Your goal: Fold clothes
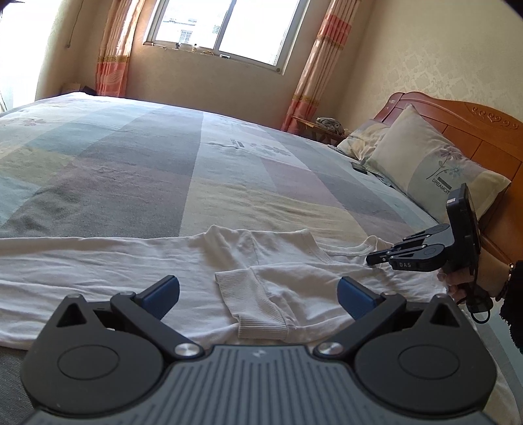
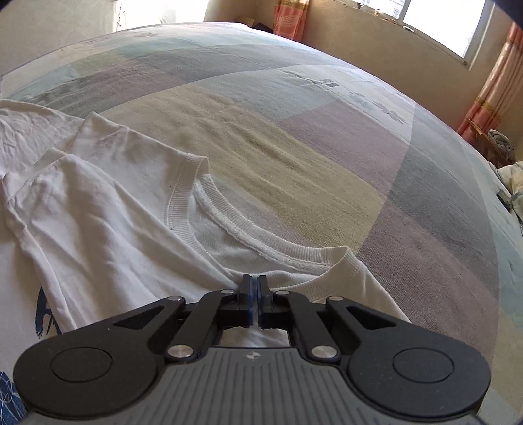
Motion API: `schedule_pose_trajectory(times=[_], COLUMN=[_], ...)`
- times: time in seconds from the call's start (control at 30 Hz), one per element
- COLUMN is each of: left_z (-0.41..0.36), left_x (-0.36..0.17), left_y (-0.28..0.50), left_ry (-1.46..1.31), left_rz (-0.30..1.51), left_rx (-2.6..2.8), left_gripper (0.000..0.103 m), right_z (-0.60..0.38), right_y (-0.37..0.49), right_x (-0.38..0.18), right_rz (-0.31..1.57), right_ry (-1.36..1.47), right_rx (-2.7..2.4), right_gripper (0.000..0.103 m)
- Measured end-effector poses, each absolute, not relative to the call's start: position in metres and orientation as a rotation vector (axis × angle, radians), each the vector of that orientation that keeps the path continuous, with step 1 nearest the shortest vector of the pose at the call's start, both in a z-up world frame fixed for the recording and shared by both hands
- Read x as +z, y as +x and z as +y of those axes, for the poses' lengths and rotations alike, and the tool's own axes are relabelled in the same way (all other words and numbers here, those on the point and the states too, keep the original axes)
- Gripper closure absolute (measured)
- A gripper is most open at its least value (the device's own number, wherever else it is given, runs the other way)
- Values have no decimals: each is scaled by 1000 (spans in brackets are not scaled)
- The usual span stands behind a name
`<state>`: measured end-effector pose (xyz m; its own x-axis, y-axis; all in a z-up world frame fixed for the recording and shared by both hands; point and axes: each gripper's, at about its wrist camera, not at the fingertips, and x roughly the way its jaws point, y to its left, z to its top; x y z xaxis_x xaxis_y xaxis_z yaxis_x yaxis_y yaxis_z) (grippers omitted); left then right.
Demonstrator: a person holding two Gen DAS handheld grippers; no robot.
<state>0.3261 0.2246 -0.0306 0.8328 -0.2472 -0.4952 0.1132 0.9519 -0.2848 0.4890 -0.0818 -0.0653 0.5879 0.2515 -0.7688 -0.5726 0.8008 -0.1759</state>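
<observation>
A white long-sleeved shirt [image 1: 130,271] lies flat along the near edge of the bed, one sleeve folded across its body with the ribbed cuff [image 1: 251,304] toward me. My left gripper [image 1: 258,292] is open and empty, hovering just above that cuff. My right gripper [image 1: 376,258] is at the shirt's neckline on the right. In the right wrist view the right gripper [image 2: 254,281] is shut, its jaws together at the shirt [image 2: 108,212] just below the ribbed collar [image 2: 248,235]. Whether fabric is pinched is hidden.
The bed [image 1: 196,170] has a pastel patchwork sheet. Pillows [image 1: 425,160] lean on a wooden headboard [image 1: 474,130] at the right. A nightstand [image 1: 313,126], curtains [image 1: 313,65] and a window [image 1: 225,29] stand beyond the bed.
</observation>
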Motion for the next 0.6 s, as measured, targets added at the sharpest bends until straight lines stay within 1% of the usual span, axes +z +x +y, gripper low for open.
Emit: schedule_pose_trajectory(times=[0.1, 0.17, 0.2, 0.23, 0.27, 0.3, 0.33, 0.37, 0.4, 0.5, 0.53, 0.57, 0.6], left_z=[230, 235, 237, 240, 242, 244, 246, 248, 250, 254, 257, 259, 261], left_x=[-29, -28, -28, -27, -27, -26, -25, -24, -24, -23, -23, -24, -24], left_y=[325, 323, 322, 321, 320, 319, 318, 317, 316, 314, 313, 314, 314], left_ry=[-260, -269, -274, -278, -283, -290, -298, -304, -309, -318, -324, -334, -346], left_rz=[553, 551, 551, 550, 547, 542, 536, 531, 527, 517, 514, 512, 511], left_rx=[-191, -181, -176, -170, -166, -165, -166, -167, -168, -172, -173, -171, -168], left_gripper=[1, 1, 1, 1, 1, 1, 1, 1, 1, 1, 1, 1, 1], right_z=[-78, -66, -61, -54, -44, -33, -21, -10, 0, 20, 23, 24, 23], right_y=[485, 461, 449, 438, 426, 415, 404, 396, 392, 388, 391, 393, 396], right_x=[-54, -40, -32, -28, -27, -28, -29, -34, -40, -56, -61, -62, -61], right_rz=[798, 765, 748, 736, 729, 720, 711, 706, 704, 736, 760, 786, 813], right_ry=[-368, -367, -366, -377, -405, -442, -483, -526, -572, -638, -637, -611, -564], right_rx=[504, 598, 645, 693, 743, 793, 841, 870, 884, 894, 888, 890, 900], right_gripper=[98, 92, 91, 86, 78, 73, 64, 59, 58, 59, 65, 88, 93])
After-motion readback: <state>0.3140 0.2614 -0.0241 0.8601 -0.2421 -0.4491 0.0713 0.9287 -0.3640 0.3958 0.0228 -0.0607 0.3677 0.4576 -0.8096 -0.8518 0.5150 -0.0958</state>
